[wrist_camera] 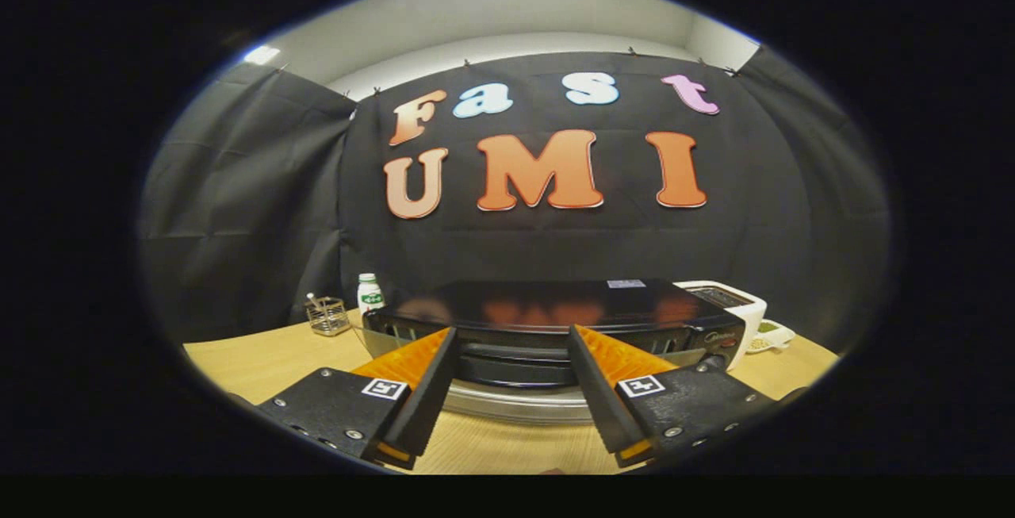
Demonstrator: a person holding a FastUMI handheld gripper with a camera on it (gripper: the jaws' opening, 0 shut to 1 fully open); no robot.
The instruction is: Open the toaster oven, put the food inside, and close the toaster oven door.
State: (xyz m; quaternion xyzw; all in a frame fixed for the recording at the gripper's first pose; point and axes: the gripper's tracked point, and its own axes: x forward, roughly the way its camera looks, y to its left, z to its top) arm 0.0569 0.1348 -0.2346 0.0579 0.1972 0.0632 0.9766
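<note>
A black toaster oven [555, 304] with a glossy top stands on the wooden table [262, 359], right ahead of me. Its silver door handle [515, 405] curves across low between my fingers, and the glass door [511, 367] above it seems tilted out toward me; how far it is open I cannot tell. My gripper [514, 331] is open, its orange-faced black fingers [432, 375] standing either side of the door's middle, tips near the oven's top front edge. Neither finger presses on anything.
Left of the oven stand a small white bottle with a green label [369, 293] and a clear little holder with sticks [327, 316]. A white appliance [733, 304] sits behind the oven's right end, with a small white dish [773, 335] beside it.
</note>
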